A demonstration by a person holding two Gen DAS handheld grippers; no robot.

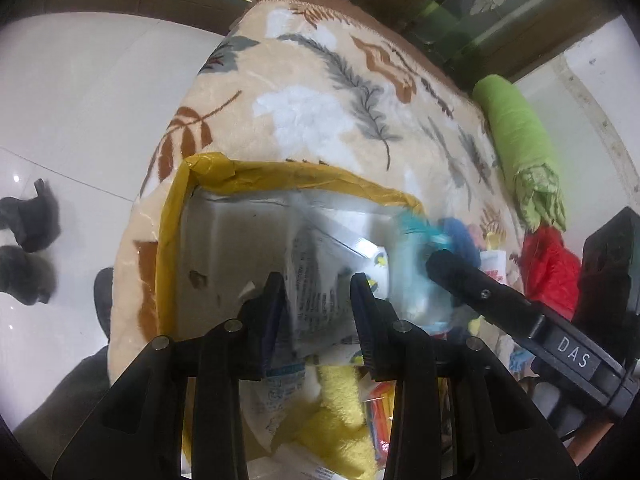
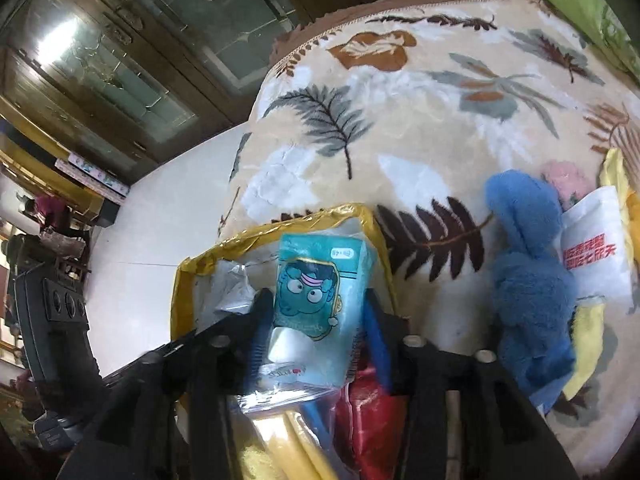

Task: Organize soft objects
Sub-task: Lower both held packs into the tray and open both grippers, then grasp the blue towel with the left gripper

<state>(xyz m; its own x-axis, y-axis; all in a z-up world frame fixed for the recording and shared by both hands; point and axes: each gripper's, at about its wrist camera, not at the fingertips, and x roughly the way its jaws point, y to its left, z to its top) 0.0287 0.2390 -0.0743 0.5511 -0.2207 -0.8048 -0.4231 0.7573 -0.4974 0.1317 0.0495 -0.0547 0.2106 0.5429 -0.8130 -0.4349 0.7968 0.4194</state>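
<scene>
Glossy white floor tiles (image 1: 80, 112) reflect daylight beneath a dark wooden cabinet (image 2: 120, 64) with etched glass doors; black shoes (image 1: 28, 240) stand nearby.

Bright daylight, floor glare, fisheye-warped, slightly blurred.

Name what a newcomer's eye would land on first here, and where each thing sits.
First, the teal cartoon-face packet between the right gripper fingers, above the yellow-taped box. Next, the blue plush toy lying on the leaf-patterned blanket to the right of the box. In the left wrist view, a green roll lies along the blanket's right edge.
</scene>
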